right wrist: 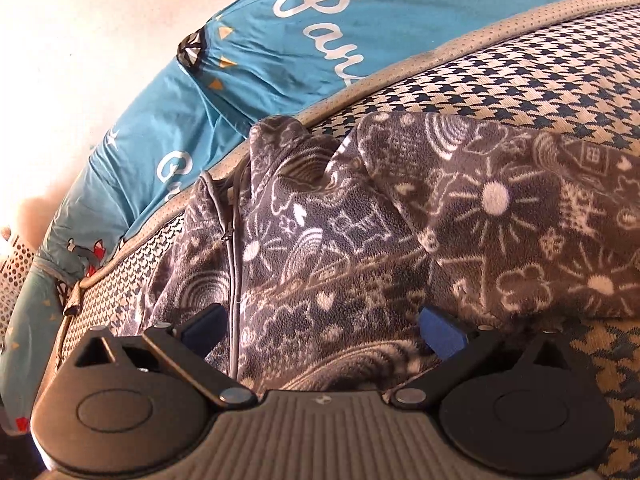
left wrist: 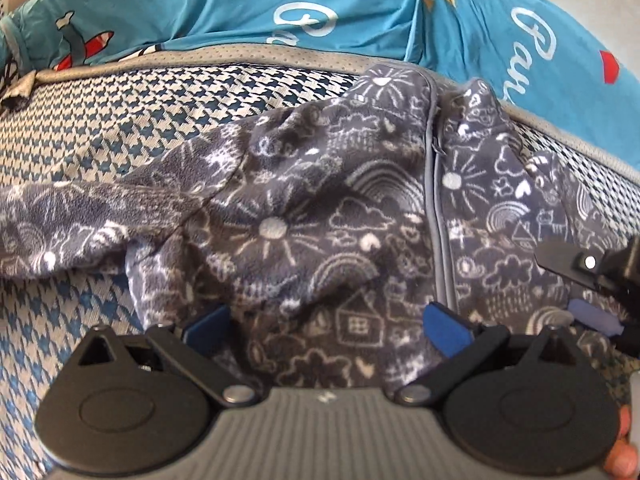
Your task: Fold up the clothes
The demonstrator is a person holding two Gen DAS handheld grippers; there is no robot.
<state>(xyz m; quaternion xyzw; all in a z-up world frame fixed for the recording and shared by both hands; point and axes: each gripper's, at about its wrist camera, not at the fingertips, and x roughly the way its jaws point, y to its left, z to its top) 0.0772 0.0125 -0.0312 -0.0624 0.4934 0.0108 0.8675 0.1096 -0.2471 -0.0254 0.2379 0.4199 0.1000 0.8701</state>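
Both tongs gape wide, holding nothing: the left gripper (left wrist: 326, 326) and right gripper (right wrist: 322, 330) rest over a grey doodle-print fleece jacket (left wrist: 320, 208), its zip running away from them, on a houndstooth cushion (left wrist: 80, 132).

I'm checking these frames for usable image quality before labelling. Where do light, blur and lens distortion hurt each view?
Left wrist view: even light, the grey fleece garment sharp at centre, its sleeve smeared toward the left edge; the mattress edge bows from fisheye distortion. Right wrist view: the pale surface at upper left is blown out with warm glare; the left tongs and right tongs are slightly soft.
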